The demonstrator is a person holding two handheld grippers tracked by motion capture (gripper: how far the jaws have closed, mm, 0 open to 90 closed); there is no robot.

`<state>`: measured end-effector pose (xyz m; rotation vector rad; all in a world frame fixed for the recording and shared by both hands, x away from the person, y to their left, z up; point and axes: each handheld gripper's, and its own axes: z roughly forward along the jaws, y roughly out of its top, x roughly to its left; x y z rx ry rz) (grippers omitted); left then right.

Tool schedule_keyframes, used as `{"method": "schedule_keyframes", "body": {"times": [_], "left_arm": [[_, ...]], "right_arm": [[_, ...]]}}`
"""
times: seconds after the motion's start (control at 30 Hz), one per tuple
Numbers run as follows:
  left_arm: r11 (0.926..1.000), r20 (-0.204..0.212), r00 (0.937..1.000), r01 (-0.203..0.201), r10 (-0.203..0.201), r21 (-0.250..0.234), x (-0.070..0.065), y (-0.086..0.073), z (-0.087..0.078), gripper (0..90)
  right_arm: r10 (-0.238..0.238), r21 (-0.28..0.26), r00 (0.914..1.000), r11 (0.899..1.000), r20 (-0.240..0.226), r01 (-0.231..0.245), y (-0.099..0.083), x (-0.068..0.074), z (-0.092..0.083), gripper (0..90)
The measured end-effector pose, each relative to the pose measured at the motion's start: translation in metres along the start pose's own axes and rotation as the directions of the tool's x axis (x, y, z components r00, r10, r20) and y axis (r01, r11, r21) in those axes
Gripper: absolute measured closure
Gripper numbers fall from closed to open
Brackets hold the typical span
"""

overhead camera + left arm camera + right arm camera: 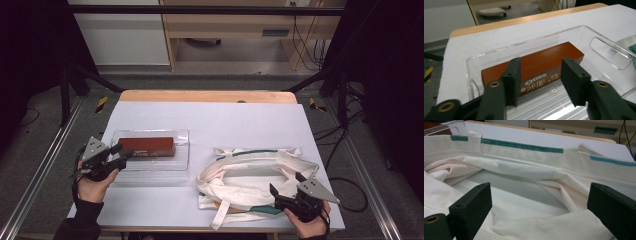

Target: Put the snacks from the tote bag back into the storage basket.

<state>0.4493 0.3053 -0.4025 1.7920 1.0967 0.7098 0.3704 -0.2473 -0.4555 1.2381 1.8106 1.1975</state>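
Left tool jaws apart, nothing between them, lined up on the brown biscuit box lying in the clear tray, left on the worktop. Right tool jaws wide apart at the near rim of the cloth bag, right side, gripping nothing. Step looks like the pick approach. Next: advance, straddle the box, clamp.

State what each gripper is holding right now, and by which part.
Nothing is held. The left gripper stands open in front of the brown biscuit box in the clear tray. The right gripper is open over the white tote bag.
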Motion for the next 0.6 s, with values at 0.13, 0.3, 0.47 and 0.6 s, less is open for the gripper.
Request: {"method": "schedule_keyframes", "body": {"times": [0.13, 0.3, 0.47, 0.6], "left_arm": [[0.9996, 0.003, 0.9998, -0.020, 0.020, -0.018, -0.002, -0.006, -0.004, 36.1], [0.9993, 0.011, 0.9997, -0.022, 0.023, -0.031, -0.005, -0.014, -0.008, 26.4], [0.9995, 0.019, 0.9998, -0.004, 0.004, -0.031, -0.002, -0.020, -0.012, 23.5], [0.9988, 0.016, 0.9998, 0.010, -0.009, -0.048, 0.001, -0.024, -0.020, 21.6]], "right_arm": [[0.004, -0.004, 1.0000, 1.000, 0.004, -0.004, 0.000, -0.001, -0.001, 6.3], [0.007, -0.009, 0.9999, 1.000, 0.007, -0.007, 0.000, -0.001, -0.002, 6.1], [0.008, -0.010, 0.9999, 1.000, 0.010, -0.008, 0.000, -0.001, -0.002, 6.1], [0.007, -0.017, 0.9999, 1.000, 0.010, -0.007, 0.000, 0.000, -0.003, 6.0]]}}
